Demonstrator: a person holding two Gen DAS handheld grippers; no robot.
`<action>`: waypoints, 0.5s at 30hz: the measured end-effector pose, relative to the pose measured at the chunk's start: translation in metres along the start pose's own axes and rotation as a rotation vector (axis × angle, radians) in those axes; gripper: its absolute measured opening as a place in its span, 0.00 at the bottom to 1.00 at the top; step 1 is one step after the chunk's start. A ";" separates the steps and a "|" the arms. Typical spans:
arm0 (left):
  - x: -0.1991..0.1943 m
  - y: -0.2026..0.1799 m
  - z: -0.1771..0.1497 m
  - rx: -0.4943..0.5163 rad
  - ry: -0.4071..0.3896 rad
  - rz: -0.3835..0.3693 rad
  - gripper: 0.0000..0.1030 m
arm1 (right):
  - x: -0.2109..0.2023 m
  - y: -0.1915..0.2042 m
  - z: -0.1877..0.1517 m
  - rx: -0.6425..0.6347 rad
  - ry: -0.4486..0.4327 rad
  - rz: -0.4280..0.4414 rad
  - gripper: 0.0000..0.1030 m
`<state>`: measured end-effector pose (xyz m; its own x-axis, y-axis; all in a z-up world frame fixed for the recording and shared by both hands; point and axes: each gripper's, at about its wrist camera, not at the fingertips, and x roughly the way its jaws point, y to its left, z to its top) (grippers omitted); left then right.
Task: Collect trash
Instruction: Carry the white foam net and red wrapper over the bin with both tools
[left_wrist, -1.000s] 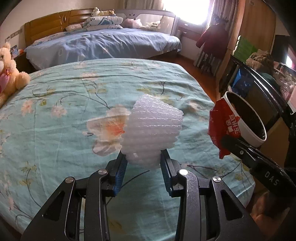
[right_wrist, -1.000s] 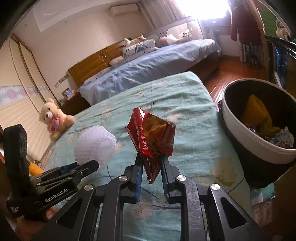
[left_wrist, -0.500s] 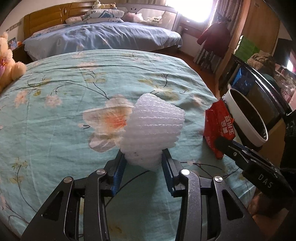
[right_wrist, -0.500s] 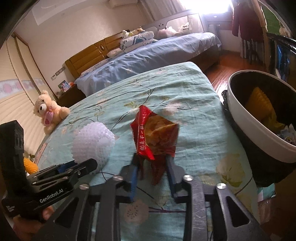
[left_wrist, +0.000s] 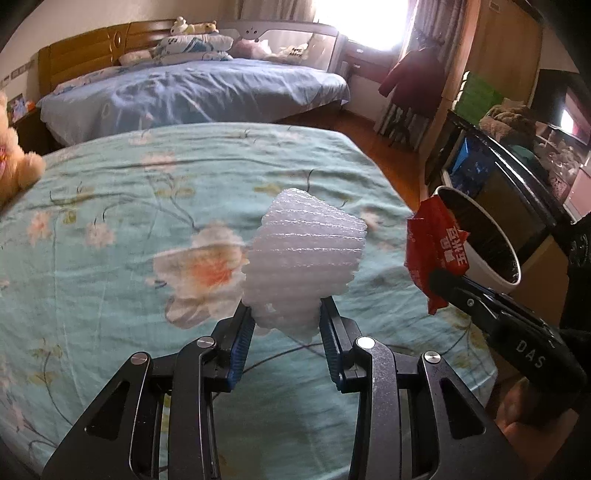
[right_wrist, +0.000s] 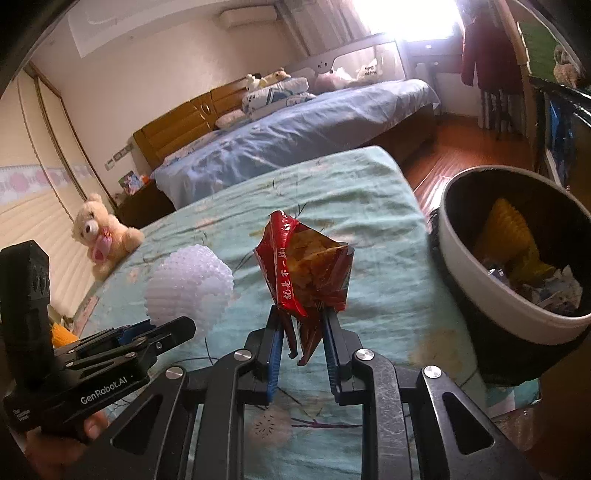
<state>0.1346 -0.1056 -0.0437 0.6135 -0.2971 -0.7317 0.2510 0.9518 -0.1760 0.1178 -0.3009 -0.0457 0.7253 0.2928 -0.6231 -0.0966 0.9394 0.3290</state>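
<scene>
My left gripper (left_wrist: 286, 321) is shut on a white foam fruit net (left_wrist: 303, 258) and holds it above the green flowered bedspread (left_wrist: 110, 258). The net also shows in the right wrist view (right_wrist: 188, 284). My right gripper (right_wrist: 303, 314) is shut on a crumpled red snack bag (right_wrist: 306, 273), also seen at the right of the left wrist view (left_wrist: 436, 251). A white-rimmed trash bin (right_wrist: 476, 280) with a black liner stands off the bed's right edge, right of the bag. It holds a yellow net and scraps.
A teddy bear (right_wrist: 101, 236) sits at the bed's left edge. A second bed (right_wrist: 295, 136) with a blue cover lies behind. A dark cabinet (left_wrist: 517, 177) stands behind the bin. Wood floor (right_wrist: 461, 147) runs between the beds.
Both grippers dipped toward the bed and then rose again, each keeping its item. The red bag now sits close to the bin's rim in the left wrist view.
</scene>
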 end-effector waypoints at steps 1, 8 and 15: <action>-0.001 -0.002 0.001 0.004 -0.003 0.000 0.33 | -0.002 -0.001 0.001 0.003 -0.005 0.000 0.20; 0.003 -0.015 0.004 0.028 0.007 -0.011 0.33 | -0.014 -0.013 0.004 0.028 -0.021 -0.001 0.20; 0.005 -0.028 0.006 0.055 0.010 -0.022 0.33 | -0.024 -0.020 0.008 0.033 -0.035 -0.005 0.20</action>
<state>0.1356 -0.1345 -0.0382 0.5998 -0.3171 -0.7346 0.3055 0.9393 -0.1560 0.1074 -0.3277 -0.0318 0.7488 0.2816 -0.5999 -0.0710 0.9341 0.3498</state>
